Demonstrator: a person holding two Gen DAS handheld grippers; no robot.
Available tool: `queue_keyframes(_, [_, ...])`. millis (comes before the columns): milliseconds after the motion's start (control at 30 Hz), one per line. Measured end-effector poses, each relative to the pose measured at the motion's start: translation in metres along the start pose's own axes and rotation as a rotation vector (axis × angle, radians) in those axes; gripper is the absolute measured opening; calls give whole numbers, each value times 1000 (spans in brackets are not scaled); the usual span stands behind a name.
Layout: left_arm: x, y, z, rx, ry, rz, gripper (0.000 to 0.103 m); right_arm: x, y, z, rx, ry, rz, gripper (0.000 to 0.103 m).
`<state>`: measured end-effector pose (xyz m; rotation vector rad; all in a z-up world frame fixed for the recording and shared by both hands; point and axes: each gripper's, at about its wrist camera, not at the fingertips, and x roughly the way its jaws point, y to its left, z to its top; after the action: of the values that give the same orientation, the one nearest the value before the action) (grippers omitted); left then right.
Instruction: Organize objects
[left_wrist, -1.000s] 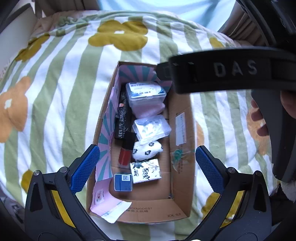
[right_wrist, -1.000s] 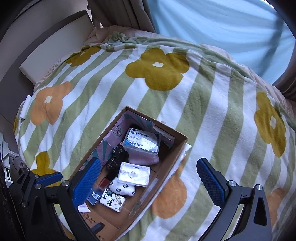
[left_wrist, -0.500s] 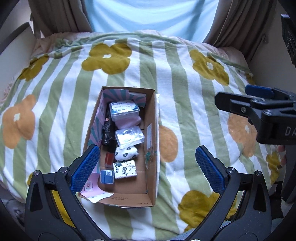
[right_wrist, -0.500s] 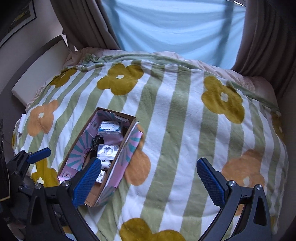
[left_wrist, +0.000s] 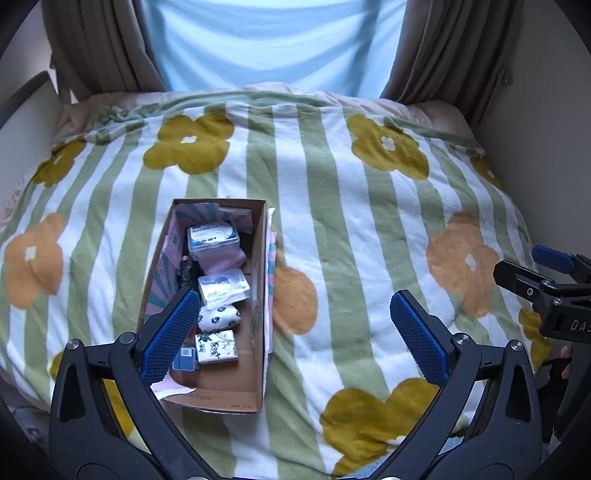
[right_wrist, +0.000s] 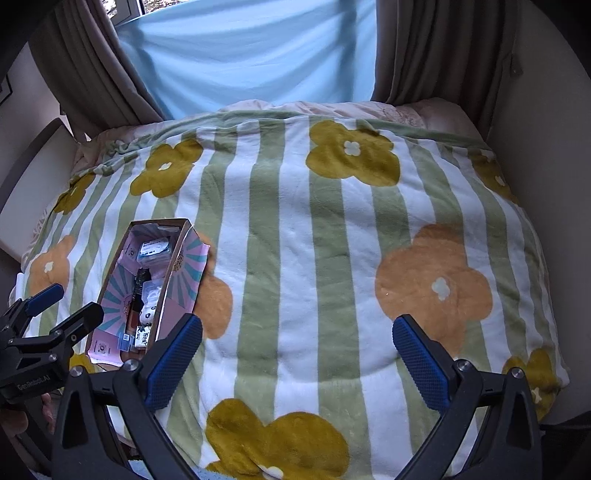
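Both your tongs are spread wide and carry nothing: the left tongs (left_wrist: 295, 332) hang above the near end of the cardboard box (left_wrist: 258, 302), and the right tongs (right_wrist: 297, 356) hang over bare striped blanket (right_wrist: 332, 229), well apart from the box.

The box sits on the bed, on the left part of the blanket. Its contents lie in a row: a blue-labelled plastic case (left_wrist: 213, 238) at the far end, then a clear plastic box (left_wrist: 223, 288), a patterned pouch (left_wrist: 218, 319), a printed tissue pack (left_wrist: 216, 346) and a small blue item (left_wrist: 184, 358) at the near end. No loose object shows on the blanket, so the packing appears complete (judgement only).

Hazards from here:
- The blanket is soft and uneven. Pressing or nudging one box wall may tip the box and spill the row.
- The paper liner (left_wrist: 173, 389) protrudes at the near end and may snag a descending finger.
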<state>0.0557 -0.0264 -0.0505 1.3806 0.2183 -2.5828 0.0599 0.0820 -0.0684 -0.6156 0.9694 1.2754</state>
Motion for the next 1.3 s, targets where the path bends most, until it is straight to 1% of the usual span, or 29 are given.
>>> queue_keyframes(167, [-2, -12, -7, 25, 3, -3, 103, -5, -8, -3, 24, -13, -10, 102])
queue_keyframes(400, [-7, -21, -7, 63, -20, 12, 103, -8, -11, -4, 28, -25, -12, 102])
queue_keyframes(500, [-7, -24, -7, 72, -17, 8, 103, -8, -11, -4, 29, -27, -13, 102])
queue_keyframes(667, [-8, -24, -7, 74, -28, 19, 103, -10, -12, -1, 29, -30, -16, 102])
queue_keyframes(1300, [-5, -9, -7, 35, -9, 44, 103, -8, -13, 12, 18, -37, -28, 102])
